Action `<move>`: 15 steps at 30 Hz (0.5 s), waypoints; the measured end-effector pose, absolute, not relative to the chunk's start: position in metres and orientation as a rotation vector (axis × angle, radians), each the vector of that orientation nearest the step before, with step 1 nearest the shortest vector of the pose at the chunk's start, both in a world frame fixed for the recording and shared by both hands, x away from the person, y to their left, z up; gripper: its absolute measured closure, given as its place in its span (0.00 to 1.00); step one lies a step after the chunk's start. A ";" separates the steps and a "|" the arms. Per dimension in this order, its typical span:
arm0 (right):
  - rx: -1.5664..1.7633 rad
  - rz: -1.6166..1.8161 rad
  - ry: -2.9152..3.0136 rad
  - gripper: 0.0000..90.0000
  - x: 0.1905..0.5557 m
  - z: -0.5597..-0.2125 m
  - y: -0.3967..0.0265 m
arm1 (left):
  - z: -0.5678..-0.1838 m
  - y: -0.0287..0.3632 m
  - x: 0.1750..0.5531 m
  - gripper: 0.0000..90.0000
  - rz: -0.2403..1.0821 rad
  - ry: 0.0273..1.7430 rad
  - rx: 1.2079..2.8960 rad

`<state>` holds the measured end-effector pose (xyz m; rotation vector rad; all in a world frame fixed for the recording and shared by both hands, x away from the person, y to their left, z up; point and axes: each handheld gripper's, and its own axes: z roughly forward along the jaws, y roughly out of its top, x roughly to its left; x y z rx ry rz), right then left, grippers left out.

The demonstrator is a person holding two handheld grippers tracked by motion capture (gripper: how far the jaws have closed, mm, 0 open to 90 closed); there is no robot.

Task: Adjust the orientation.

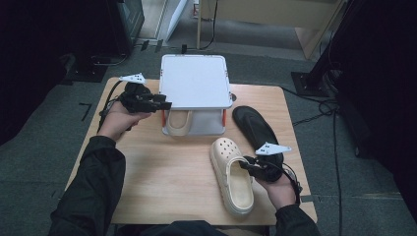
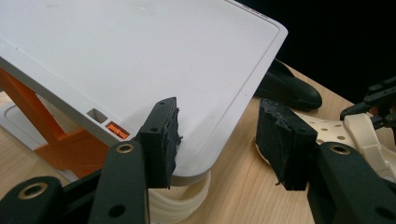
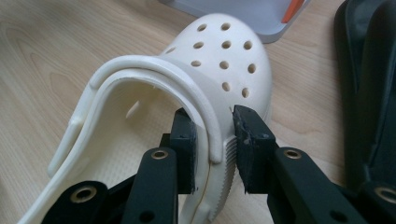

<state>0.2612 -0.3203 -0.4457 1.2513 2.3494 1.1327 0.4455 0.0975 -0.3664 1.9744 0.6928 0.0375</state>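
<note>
High view: your right gripper (image 1: 249,162) sits near the table's (image 1: 162,167) front right corner, at the side wall of a cream clog (image 1: 231,177) that lies lengthwise with its perforated toe pointing toward the far edge. A black sandal (image 1: 255,129) lies just beside the clog, along the table's right edge. At the far edge, centred, stands a white rack (image 1: 195,81) with orange struts; a second cream clog (image 1: 178,124) rests on its lower level, under the flat top shelf. Your left gripper (image 1: 164,104) is held at the rack's front left corner, level with the top shelf.

Right gripper view: the jaws straddle the cream clog (image 3: 224,60) at its side wall, where the heel strap meets the ribbed rim. One pad is inside the shoe, the other outside. Both pads look pressed against the wall, so the right gripper (image 3: 214,149) is clamped on the clog.

Left gripper view: the left gripper (image 2: 218,140) has its jaws parted. One pad touches or overlaps the corner of the white rack (image 2: 140,56); the other stands free over bare table (image 2: 243,186). Nothing is gripped. The black sandal (image 2: 285,91) lies beyond the shelf corner.
</note>
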 end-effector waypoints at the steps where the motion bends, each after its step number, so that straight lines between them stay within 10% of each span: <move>1: 1.243 1.129 2.346 0.80 0.261 -0.445 -0.320 | -0.366 0.097 0.446 0.55 0.037 0.694 1.973; 15: 1.215 1.158 2.325 0.83 0.266 -0.440 -0.302 | -0.367 0.097 0.446 0.55 0.036 0.694 1.969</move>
